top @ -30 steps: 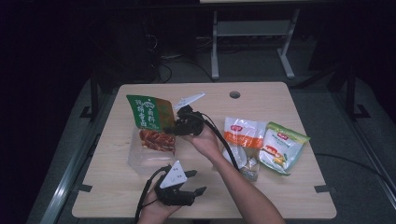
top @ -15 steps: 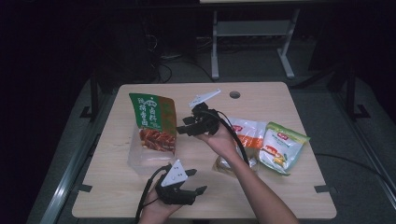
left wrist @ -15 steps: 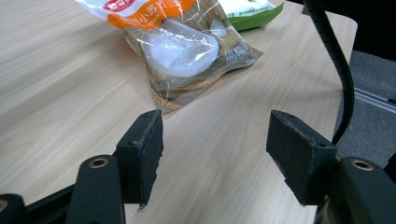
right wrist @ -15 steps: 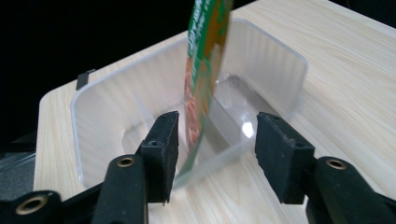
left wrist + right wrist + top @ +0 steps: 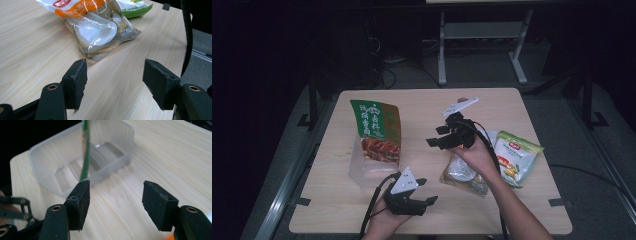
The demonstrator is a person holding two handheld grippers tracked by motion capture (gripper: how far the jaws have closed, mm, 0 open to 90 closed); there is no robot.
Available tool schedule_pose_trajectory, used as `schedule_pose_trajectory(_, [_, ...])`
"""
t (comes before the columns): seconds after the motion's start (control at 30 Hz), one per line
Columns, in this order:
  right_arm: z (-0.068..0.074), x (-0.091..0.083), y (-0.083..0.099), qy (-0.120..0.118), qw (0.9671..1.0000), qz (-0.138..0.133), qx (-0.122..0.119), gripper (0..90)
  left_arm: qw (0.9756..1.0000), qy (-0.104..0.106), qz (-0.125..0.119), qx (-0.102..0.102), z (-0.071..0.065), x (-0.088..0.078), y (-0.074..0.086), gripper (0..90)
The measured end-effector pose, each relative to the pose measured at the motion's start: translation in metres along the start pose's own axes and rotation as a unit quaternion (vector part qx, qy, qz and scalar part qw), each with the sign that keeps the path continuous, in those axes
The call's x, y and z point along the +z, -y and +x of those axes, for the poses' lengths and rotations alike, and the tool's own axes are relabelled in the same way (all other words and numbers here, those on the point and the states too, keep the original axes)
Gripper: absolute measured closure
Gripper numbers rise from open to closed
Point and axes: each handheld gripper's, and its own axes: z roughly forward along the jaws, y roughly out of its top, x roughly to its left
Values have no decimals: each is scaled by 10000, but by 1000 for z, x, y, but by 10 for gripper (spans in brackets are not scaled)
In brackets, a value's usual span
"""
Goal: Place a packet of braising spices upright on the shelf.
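right claw [image 5: 435, 136] mid frame in high view, above bench [image 5: 422, 105], jaws wide apart and just been opening, nothing between them. green snack bag [image 5: 376, 129] stands upright in clear plastic tub [image 5: 364, 170] left of centre, well apart from that claw. left claw [image 5: 428, 192] low in frame, jaws wide, empty. orange-topped clear pack [image 5: 460, 172] lies flat lower right of centre, green-yellow pack [image 5: 516, 156] just beside it.

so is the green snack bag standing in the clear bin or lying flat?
Standing: the green snack bag sits upright in the clear bin.
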Motion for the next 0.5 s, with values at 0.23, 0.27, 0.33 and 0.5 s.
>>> schedule_pose_trajectory(0.23, [-16,-28,25,240,9992,23,325,371,10000,-36,56,53,1,16,-11,360])
schedule_pose_trajectory(0.27, [-18,-31,28,277,9990,17,347,369,9999,-44,77,83,2,19,-13,361])
schedule_pose_trajectory(0.33, [-23,-38,36,357,9986,32,393,365,9999,-84,96,77,2,26,-16,366])
schedule_pose_trajectory(0.5, [-34,-52,53,493,9969,110,606,350,9997,-170,179,68,7,43,-25,380])
